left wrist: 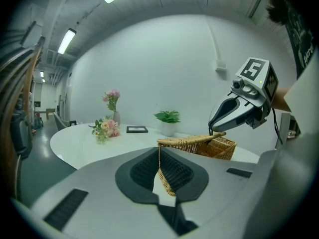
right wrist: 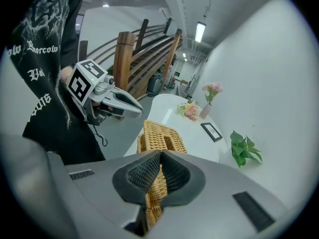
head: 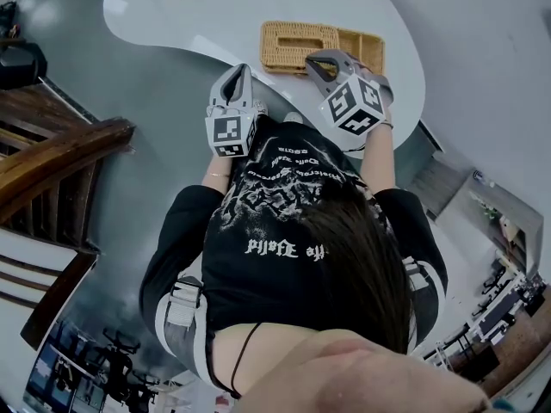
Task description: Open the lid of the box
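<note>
Wicker box (head: 377, 52) sits at near edge of white table (head: 155, 15). R gripper (head: 317, 60) is clenched on its lid (head: 293, 46). L gripper (head: 244, 68) is closed, empty, just beside lid corner. Only left gripper view shows lid tilted up off box, plus flowers (left wrist: 105, 128) and pot plant (left wrist: 168, 117).

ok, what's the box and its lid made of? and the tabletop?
Box and lid: woven wicker or rattan by the look, tan and matte, with the weave strands showing plainly in both gripper views. Could be a synthetic imitation.
Tabletop: smooth, white, faint sheen with soft highlights. Laminate or painted board; the look leaves it open.
</note>
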Available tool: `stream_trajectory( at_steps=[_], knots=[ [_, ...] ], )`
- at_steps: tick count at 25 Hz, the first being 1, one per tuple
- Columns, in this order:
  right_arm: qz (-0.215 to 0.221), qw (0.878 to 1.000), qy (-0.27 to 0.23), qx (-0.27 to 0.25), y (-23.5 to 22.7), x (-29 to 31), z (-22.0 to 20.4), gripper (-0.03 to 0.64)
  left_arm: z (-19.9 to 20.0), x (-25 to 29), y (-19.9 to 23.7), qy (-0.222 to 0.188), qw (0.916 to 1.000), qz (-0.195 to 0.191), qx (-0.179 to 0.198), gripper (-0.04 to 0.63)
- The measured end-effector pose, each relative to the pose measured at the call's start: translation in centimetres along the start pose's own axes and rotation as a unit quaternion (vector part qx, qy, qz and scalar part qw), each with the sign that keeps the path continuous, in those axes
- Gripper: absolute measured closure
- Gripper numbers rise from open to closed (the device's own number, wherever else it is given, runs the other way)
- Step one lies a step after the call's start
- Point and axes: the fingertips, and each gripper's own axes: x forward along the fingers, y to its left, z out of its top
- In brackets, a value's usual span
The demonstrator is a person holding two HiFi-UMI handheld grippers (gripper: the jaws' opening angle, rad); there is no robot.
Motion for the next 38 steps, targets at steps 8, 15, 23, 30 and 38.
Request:
stream_trajectory(
  at_steps=[8, 15, 23, 30, 38],
  knots=[
    [-0.013, 1.000, -0.001, -0.010, -1.4, -0.1, 1.3, 0.581, 0.3, 0.3, 1.4, -0.005, 1.0000, 0.000, -0.005, 0.571],
    [-0.039, 0.999, -0.005, -0.023, -3.5, -0.7, 2.1, 0.581, 0.4, 0.9, 1.1, -0.005, 0.9999, -0.009, -0.006, 0.571],
    [-0.064, 0.997, -0.020, -0.035, -6.1, -1.3, 3.9, 0.581, 0.5, 1.1, 1.2, 0.000, 0.9998, -0.014, -0.013, 0.571],
    [-0.083, 0.995, -0.028, -0.041, -8.3, -0.9, 4.3, 0.581, -0.3, 1.6, 0.6, 0.004, 0.9997, -0.020, -0.016, 0.571],
    [-0.085, 0.994, -0.029, -0.057, -9.9, -0.4, 4.8, 0.581, -0.1, 2.1, 0.8, 0.004, 0.9997, -0.020, -0.017, 0.571]
  ],
)
